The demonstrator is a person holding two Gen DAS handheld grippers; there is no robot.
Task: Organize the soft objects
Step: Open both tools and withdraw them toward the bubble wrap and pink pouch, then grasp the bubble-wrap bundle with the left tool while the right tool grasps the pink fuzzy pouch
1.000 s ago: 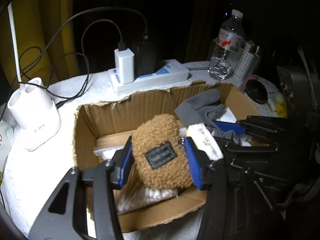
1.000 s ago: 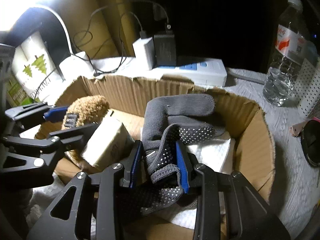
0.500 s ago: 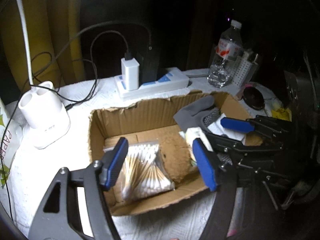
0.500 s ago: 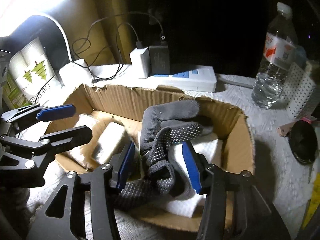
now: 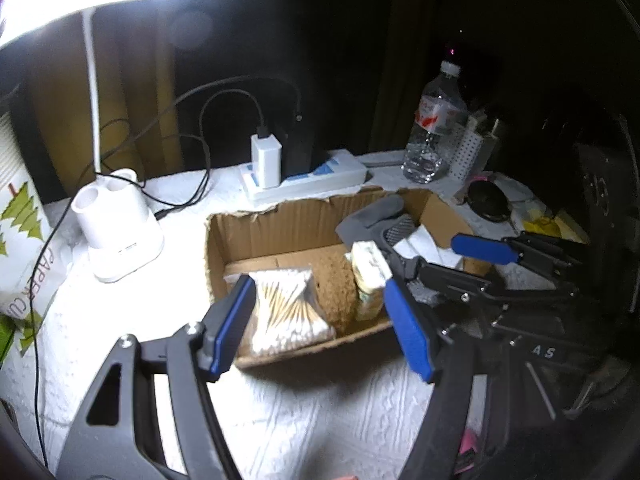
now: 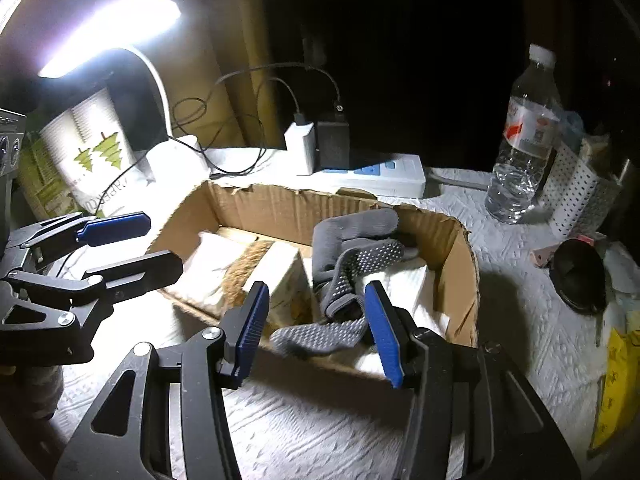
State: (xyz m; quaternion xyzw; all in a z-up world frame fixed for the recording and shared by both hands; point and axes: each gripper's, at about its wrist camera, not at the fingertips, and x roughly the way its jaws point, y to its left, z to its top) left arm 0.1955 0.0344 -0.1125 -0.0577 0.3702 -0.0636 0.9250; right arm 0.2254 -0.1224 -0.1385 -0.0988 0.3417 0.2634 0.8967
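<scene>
A low cardboard box [image 5: 280, 224] [image 6: 460, 256] sits on the white-covered table. In it lie a bag of cotton swabs [image 5: 286, 308], a brown fuzzy pouch [image 5: 334, 284] [image 6: 240, 272], a pale tissue pack [image 5: 368, 268] [image 6: 282, 276], grey dotted gloves [image 6: 352, 256] [image 5: 372, 216] and white paper [image 6: 408, 288]. My left gripper [image 5: 320, 324] is open and empty, above the box's near edge. My right gripper [image 6: 316, 328] is open and empty, just in front of the gloves, one of which hangs over the near wall.
Behind the box stand a white power strip [image 5: 308, 184] with chargers and cables, a white lamp base [image 5: 120, 236] and a water bottle [image 6: 524, 140]. A paper bag [image 6: 92, 152] stands at the left. A perforated holder [image 6: 576, 196] and a black round object [image 6: 576, 276] are at the right.
My left gripper opened and let the brown pouch drop into the box; my right gripper opened off the gloves. Both grippers have pulled back and up from the box.
</scene>
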